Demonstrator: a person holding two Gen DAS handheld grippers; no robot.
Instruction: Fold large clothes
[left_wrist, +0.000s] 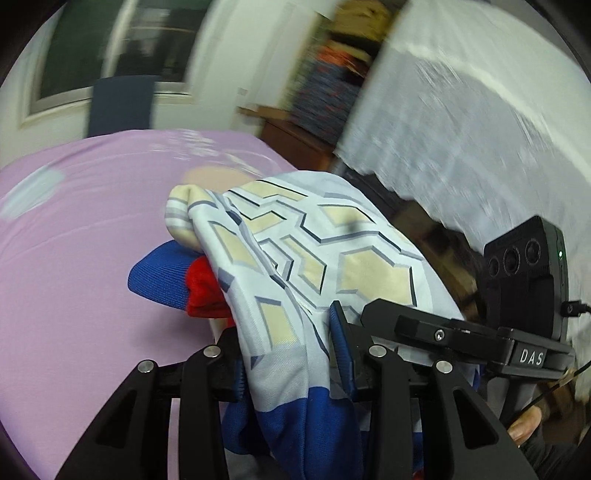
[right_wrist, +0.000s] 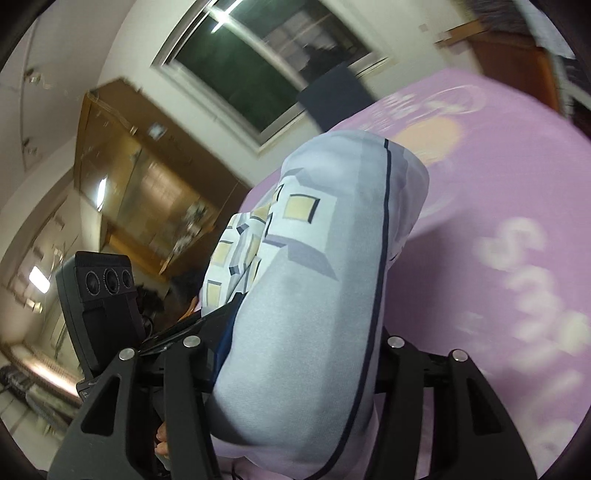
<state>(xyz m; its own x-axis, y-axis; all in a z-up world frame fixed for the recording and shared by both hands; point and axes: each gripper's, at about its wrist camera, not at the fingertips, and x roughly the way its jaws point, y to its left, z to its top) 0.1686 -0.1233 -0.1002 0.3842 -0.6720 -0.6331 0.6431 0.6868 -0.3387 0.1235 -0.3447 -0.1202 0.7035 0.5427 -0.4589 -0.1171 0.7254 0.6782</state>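
I've got the garment (left_wrist: 295, 251) clamped in both grippers, bunched up and lifted off the bed. Left gripper (left_wrist: 288, 354): pads pressed on a thick wad of the pale-blue fabric with cream hexagon print, blue hem hanging below, blue and red ribbed trim poking out on the left side. Right gripper (right_wrist: 295, 369): jaws pinched on another fold of the same cloth, which bulges up between the fingers and blocks most of my view.

Surface is a bed with a lilac sheet (left_wrist: 92, 258) – pale printed lettering and a peach patch on it, smooth where I can see it. The sheet lies under and past the cloth in both views.

Room, heavily motion-blurred: dark window (right_wrist: 258, 74) in a white frame, dark chair back (left_wrist: 122, 105) just beside the bed's far edge, wooden glass-front cabinet (right_wrist: 147, 184), white lace curtain (left_wrist: 461, 129), a stack of folded textiles (left_wrist: 332, 85) on a brown stand. The right unit's camera block (left_wrist: 524, 266) sits close on my left view – the two grippers are near each other.
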